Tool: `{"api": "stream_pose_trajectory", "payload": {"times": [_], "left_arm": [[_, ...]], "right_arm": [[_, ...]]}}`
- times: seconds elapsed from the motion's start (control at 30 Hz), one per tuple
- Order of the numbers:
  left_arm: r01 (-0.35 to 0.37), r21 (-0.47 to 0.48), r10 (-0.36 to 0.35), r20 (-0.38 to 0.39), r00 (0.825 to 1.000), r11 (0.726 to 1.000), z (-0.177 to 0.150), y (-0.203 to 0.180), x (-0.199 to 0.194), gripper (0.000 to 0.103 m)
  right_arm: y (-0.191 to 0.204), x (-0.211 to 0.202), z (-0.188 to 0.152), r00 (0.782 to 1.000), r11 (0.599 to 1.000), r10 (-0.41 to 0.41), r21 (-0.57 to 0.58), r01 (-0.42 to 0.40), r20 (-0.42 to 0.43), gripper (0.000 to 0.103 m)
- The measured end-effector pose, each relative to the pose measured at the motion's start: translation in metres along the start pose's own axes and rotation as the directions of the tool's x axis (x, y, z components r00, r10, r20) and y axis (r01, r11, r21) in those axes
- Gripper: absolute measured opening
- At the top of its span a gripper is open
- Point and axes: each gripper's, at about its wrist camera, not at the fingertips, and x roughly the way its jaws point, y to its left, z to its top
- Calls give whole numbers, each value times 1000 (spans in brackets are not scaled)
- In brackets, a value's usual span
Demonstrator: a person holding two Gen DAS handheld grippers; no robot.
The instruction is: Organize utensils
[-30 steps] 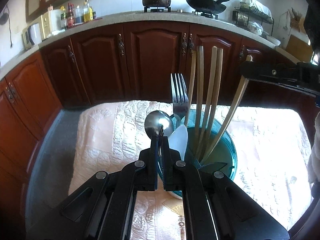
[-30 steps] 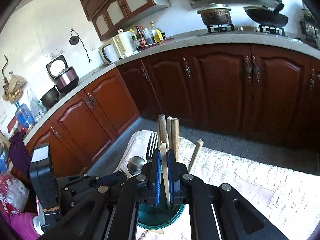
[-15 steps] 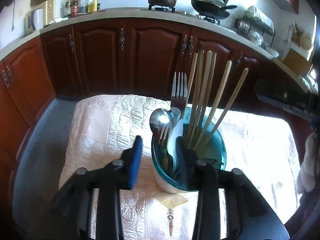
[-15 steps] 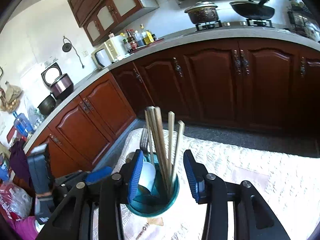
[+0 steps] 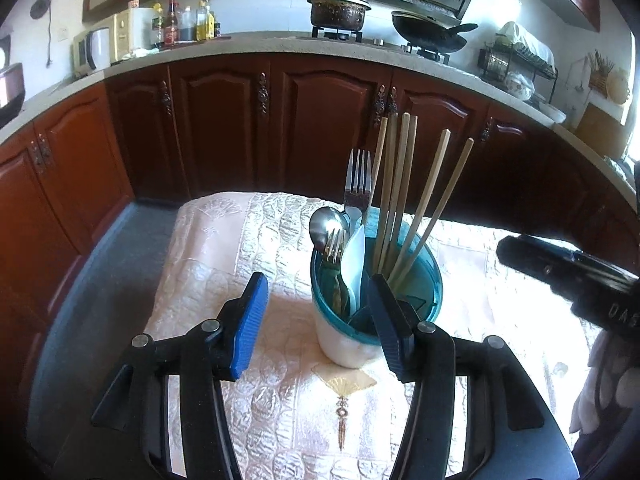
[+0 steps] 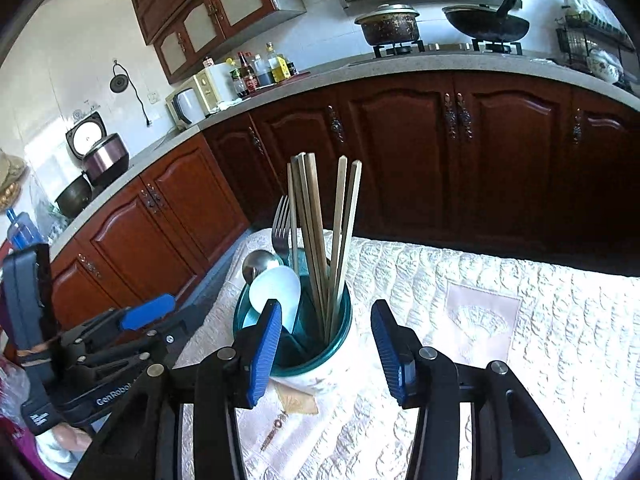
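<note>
Two grippers, both empty now. The left gripper point(image 5: 316, 320) has just been opening: a sec ago its jaws sat nearly closed at the small fork's tines over the holder; now they stand about half open w/ nothing between the pads, and the holder sits further off in its view than before. Same w/ the right gripper point(image 6: 324, 344): it pinched a chopstick a sec ago, and its jaws have just been opening to roughly mid-width, holding nothing; the holder shows between and beyond its fingers, apparently untouched. I read this as both pieces dropped off and both hands backing away, so the sorting looks done or close to it; no loose utensils show on the cloth.

The utensil holder point(image 5: 344, 344), teal rim on a white body, stands upright on the quilted cloth point(image 5: 224, 248) covering the table, approx. centre.

Count inside the holder, left wrist view:
- chopsticks point(image 5: 394, 184): 6, upright or leaning right, in the right part
- forks: 2, a tall fork point(image 5: 357, 184) and a small fork point(image 5: 335, 246), tines up
- metal spoon point(image 5: 325, 226): 1
- white spoon point(image 5: 354, 258): 1

Forks and spoons sit together in the left part.
</note>
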Motion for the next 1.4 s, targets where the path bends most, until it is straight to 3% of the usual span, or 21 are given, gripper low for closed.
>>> {"api": "stream_pose_trajectory", "payload": {"times": [0.37,0.83,1.4], "left_arm": [[-44,21,43,48,998,999,-10,-11,-31,52],[-77,34,74,87,993,996,-19,-19,-55,52],[-69,40,67,49,997,997,-35,-19,-48,52]], "right_arm": [[12,-20,-15,998,999,-48,-17,48,45,57],[24,-35,-22,996,997,-70,-39,73,58,58],[23,-13,-54,994,994,-85,-69,81,-61,61]]}}
